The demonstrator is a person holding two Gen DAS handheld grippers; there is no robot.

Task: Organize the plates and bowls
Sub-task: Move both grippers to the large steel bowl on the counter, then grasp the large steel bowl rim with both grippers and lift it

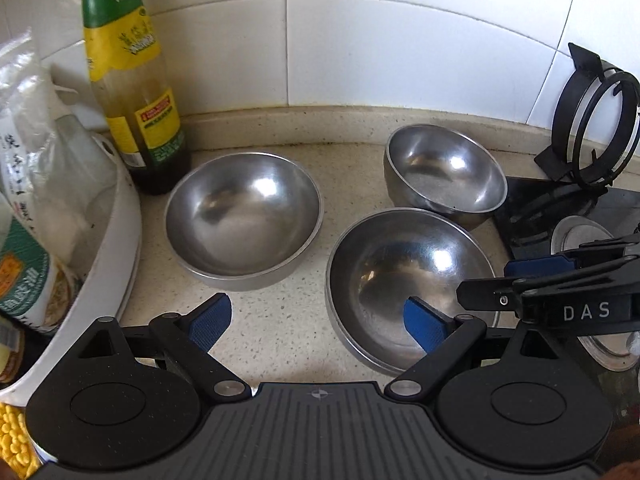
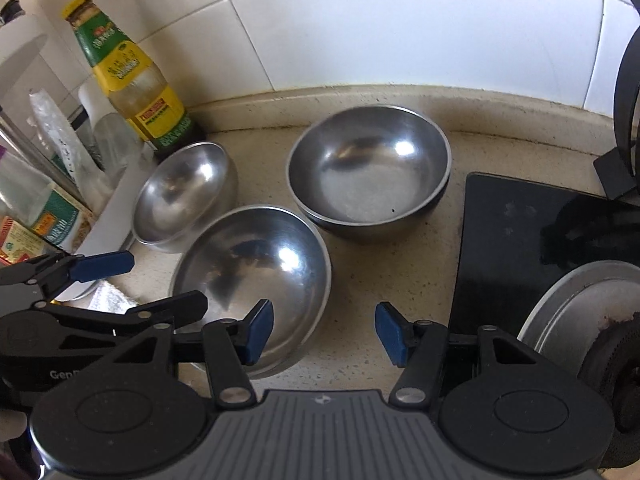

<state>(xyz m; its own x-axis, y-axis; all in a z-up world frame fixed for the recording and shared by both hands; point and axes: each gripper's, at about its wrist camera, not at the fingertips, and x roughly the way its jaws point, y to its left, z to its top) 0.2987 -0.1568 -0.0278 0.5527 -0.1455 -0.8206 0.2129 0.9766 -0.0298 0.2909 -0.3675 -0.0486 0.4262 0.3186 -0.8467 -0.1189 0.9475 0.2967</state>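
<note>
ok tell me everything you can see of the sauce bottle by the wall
The bottle stands upright at the back of the counter, against the white tiled wall. It looks like clear glass, nearly empty, with dark liquid only at the bottom. A green and yellow label wraps its neck and shoulder, a smaller yellow, red and green one its lower body, and the cap looks yellow. A steel bowl sits just in front, a white tray beside it; whether either touches it is unclear.

Three bowls on counter (image 1: 280,320) before tiled wall (image 1: 360,40), near bowl (image 1: 404,276) foremost, left bowl (image 1: 244,216) beside bottle (image 1: 136,92), rear bowl (image 1: 444,172) behind near bowl, hob (image 2: 520,240) right of bowls.
</note>
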